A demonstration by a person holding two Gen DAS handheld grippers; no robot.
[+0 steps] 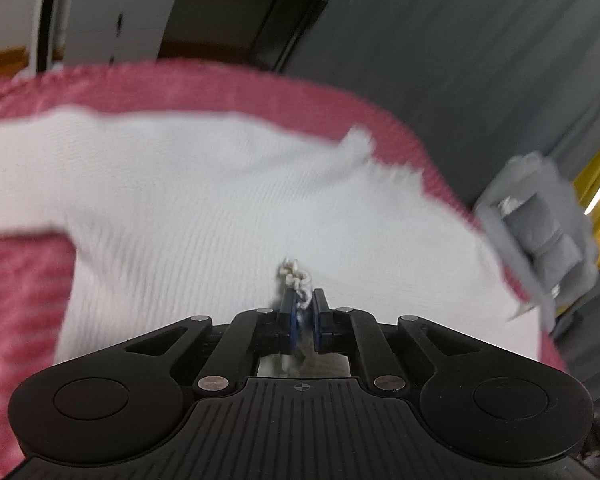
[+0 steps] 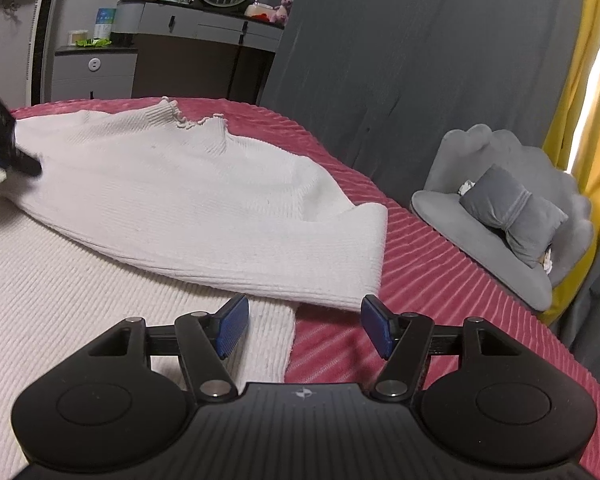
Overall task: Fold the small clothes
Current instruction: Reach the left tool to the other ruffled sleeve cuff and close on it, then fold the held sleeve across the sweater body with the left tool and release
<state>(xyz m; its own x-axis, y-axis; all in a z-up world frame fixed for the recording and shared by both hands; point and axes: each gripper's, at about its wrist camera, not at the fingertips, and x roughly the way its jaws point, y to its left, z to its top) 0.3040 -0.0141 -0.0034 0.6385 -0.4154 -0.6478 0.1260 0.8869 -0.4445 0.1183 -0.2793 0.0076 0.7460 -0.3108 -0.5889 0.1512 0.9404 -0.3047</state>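
The white ribbed sweater (image 2: 188, 200) lies spread on the bed, on a pink ribbed bedcover (image 2: 428, 264). In the right wrist view one sleeve (image 2: 340, 256) is folded across the body of the garment, its cuff end near the right side of the bed. The frilly collar (image 2: 192, 122) is at the far side, toward the dresser (image 2: 196, 40).

Left claw (image 1: 303, 304): its blue pads are pressed together, pinching a bit of the frilly white edge (image 1: 296, 276) of the sweater; a small piece of trim sticks up between the tips. The picture from this wrist is blurred, so the fabric around is not sharp. In the right wrist view the left claw (image 2: 4, 148) shows only at the left border, w/ its tip on the sweater's edge.

Right claw (image 2: 304, 328): pads spread apart, nothing between them. It hangs just above the fabric, approx. over the lower edge of the folded sleeve, where white knit meets pink cover.

Beside the bed stands a grey shell-shaped chair (image 2: 500, 208) w/ a grey bow cushion (image 2: 512, 212). Behind are a grey curtain (image 2: 400, 60) and a yellow curtain (image 2: 580, 100).
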